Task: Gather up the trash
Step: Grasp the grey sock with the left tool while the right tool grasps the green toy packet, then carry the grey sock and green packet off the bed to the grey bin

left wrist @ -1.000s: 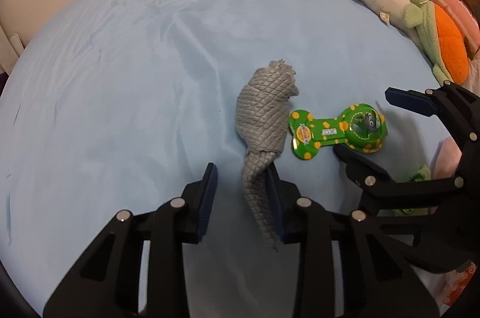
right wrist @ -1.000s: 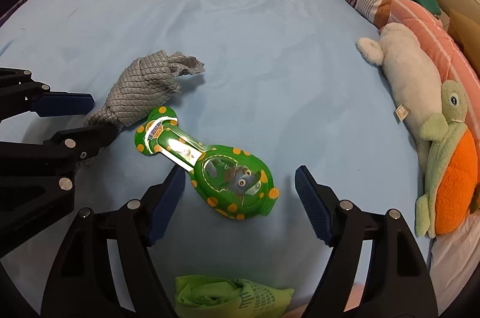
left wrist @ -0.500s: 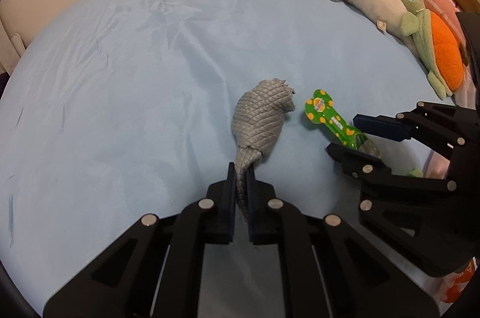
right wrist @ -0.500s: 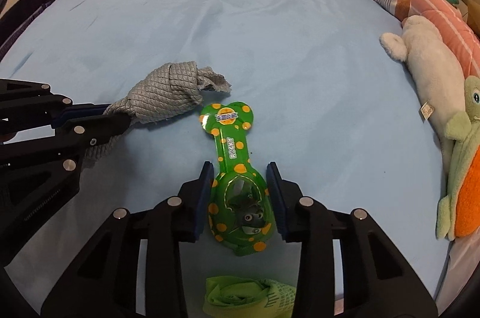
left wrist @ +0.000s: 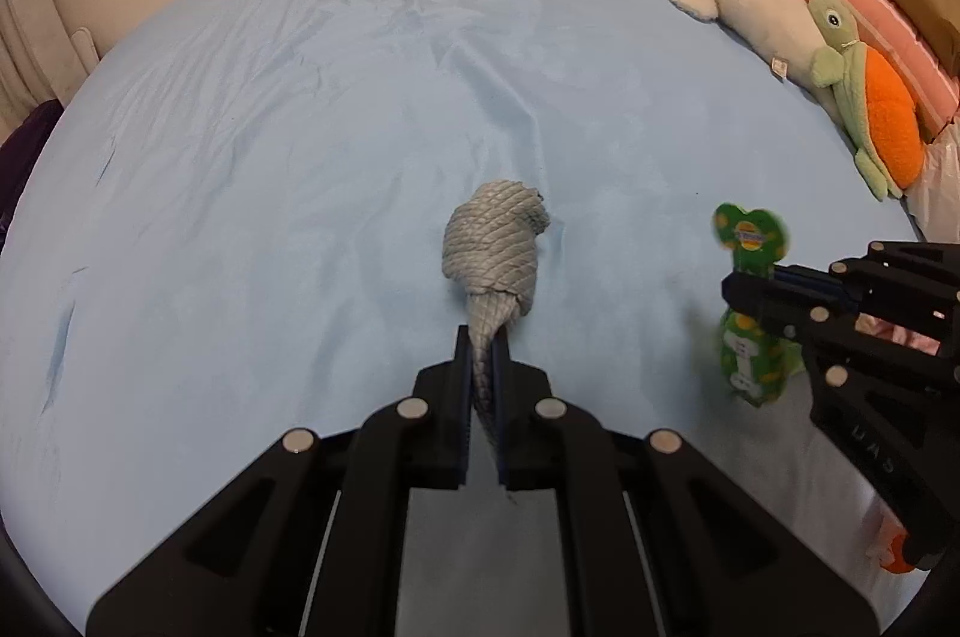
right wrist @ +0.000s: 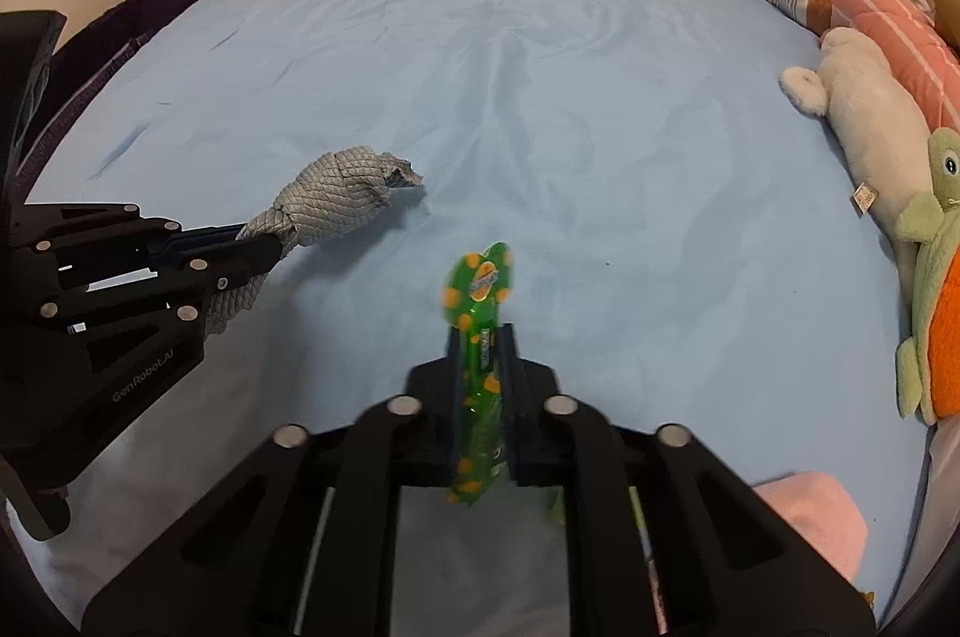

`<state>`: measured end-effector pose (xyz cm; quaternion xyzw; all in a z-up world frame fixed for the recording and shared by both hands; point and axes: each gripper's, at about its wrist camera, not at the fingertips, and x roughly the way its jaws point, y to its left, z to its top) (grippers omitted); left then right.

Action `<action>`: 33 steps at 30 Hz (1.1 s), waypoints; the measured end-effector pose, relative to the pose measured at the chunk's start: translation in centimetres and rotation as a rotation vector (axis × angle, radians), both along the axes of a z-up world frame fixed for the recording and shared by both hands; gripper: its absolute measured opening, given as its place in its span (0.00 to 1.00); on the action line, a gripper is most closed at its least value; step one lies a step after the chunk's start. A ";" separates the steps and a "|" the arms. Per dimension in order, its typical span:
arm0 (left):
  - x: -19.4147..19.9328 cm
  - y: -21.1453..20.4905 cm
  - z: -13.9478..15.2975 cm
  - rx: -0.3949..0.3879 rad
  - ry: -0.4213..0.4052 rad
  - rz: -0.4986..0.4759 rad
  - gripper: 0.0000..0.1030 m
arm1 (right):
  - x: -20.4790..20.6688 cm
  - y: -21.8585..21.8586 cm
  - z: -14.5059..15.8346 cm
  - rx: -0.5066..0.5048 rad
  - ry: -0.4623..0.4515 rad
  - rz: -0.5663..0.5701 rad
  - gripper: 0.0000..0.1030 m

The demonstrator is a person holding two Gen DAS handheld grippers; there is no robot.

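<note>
Left gripper (left wrist: 482,355) is pinching the grey quilted rag's (left wrist: 493,247) thin tail; right gripper (right wrist: 480,355) is clamping the green spotted plastic package (right wrist: 477,331) beside the rag, edge-on. Either could slip out.

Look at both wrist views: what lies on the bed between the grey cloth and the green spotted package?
Nothing: only bare blue bedsheet separates the grey cloth and the green spotted package. The right wrist view shows it best.

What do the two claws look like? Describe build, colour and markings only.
Left claw and right claw match: matte black angular plastic linkages with round silver rivets, and dark blue pads lining the fingers. Pale lettering, GenRobot.AI, marks the left one's side. No cables or sleeves show.
</note>
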<state>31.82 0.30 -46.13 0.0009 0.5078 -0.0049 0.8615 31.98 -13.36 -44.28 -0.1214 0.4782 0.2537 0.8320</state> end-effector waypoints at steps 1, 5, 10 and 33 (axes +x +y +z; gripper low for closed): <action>-0.6 0.3 0.2 -0.001 0.001 0.011 0.06 | -0.5 0.2 0.4 0.011 0.001 0.004 0.02; -3.0 1.5 1.0 0.000 0.000 0.052 0.06 | -2.4 0.9 2.2 0.050 -0.013 0.027 0.02; -6.0 2.8 2.5 0.001 -0.011 0.108 0.06 | -4.7 1.9 3.9 0.082 -0.013 0.061 0.02; -26.6 12.7 8.9 0.013 -0.052 0.513 0.06 | -19.6 13.7 9.2 0.100 0.036 0.433 0.02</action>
